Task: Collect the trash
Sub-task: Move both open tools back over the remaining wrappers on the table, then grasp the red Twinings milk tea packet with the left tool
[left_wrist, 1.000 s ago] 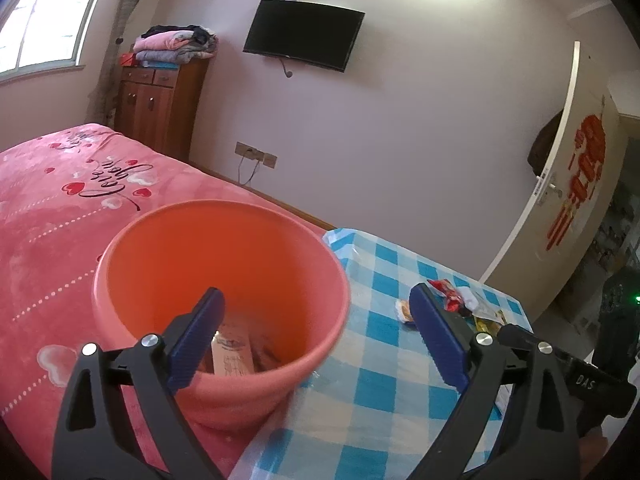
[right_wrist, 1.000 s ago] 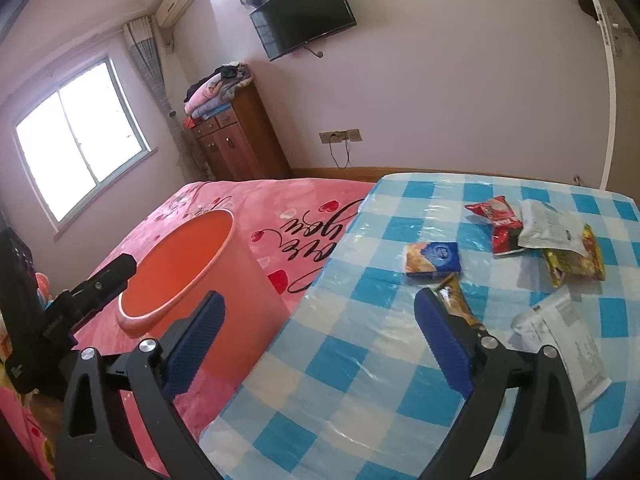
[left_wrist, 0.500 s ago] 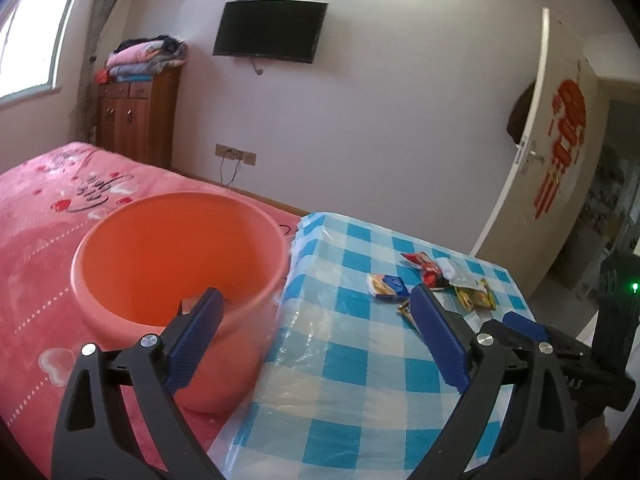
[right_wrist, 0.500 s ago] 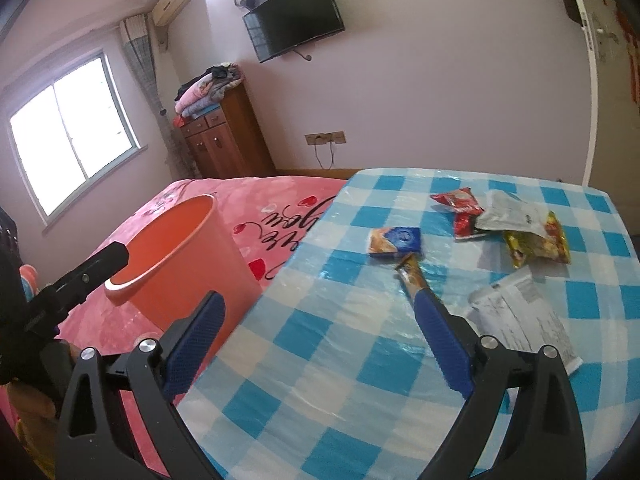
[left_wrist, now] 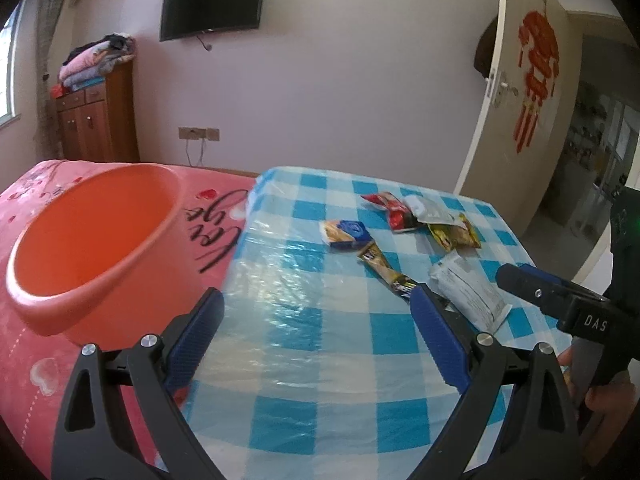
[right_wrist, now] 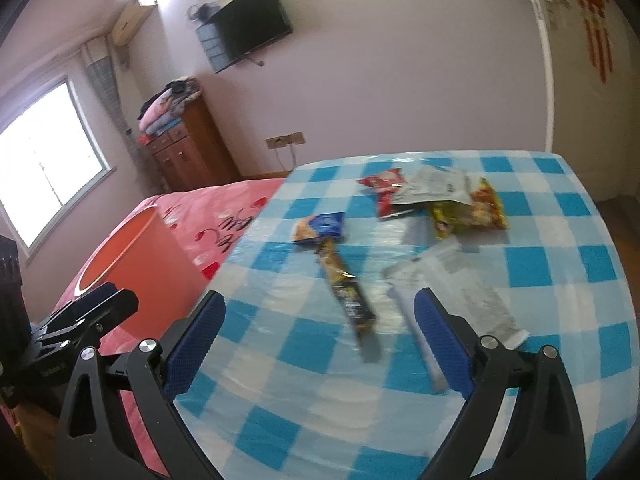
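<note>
Both views have swung from the orange bin toward the checked table since the earlier frames, and the wrappers are now seen nearer. L gripper (left_wrist: 316, 320) is held wide open, empty, above the near part of the blue-white tablecloth (left_wrist: 304, 368). R gripper (right_wrist: 320, 328) is likewise spread open w/ nothing between the blue pads, poised over the long brown-gold stick wrapper (right_wrist: 347, 292), which lies flat and points toward the camera; contact can't be confirmed, as the view is blurred. Just beside it a white printed packet (right_wrist: 460, 284) is seen. Further back lie a blue-orange snack pack (right_wrist: 320, 227), a red wrapper (right_wrist: 382, 190), a silver-grey pouch (right_wrist: 436, 186) overlapping it, and a yellow packet (right_wrist: 476, 210). An orange bin (left_wrist: 92, 240) stands on the pink bedspread (left_wrist: 24, 360), left of the table.
</note>
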Demonstrator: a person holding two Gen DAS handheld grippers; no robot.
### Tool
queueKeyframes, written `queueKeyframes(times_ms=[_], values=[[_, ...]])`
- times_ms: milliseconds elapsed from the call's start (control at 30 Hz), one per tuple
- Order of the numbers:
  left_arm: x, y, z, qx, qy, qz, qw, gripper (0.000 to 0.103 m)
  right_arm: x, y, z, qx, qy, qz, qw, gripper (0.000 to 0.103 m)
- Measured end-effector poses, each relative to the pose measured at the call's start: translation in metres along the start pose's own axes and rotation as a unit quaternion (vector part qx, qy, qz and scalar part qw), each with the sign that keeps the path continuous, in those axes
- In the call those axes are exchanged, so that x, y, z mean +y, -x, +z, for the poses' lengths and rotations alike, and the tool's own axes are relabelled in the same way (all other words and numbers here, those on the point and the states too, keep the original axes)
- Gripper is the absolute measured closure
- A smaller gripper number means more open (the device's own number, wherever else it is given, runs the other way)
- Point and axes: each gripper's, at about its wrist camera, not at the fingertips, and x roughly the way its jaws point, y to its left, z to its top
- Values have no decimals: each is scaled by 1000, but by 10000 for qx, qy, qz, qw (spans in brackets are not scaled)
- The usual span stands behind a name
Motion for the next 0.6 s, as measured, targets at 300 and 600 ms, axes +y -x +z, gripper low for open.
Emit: queueKeyframes(times_ms=[300,600], values=[[-27,-60,36,419,156,-419,9981,9,-68,-9,8,45,-529,-347,9980,9],[-67,-169,91,999,424,-835,9906,9,-127,-20,31,-14,-835,-622,9946,9]])
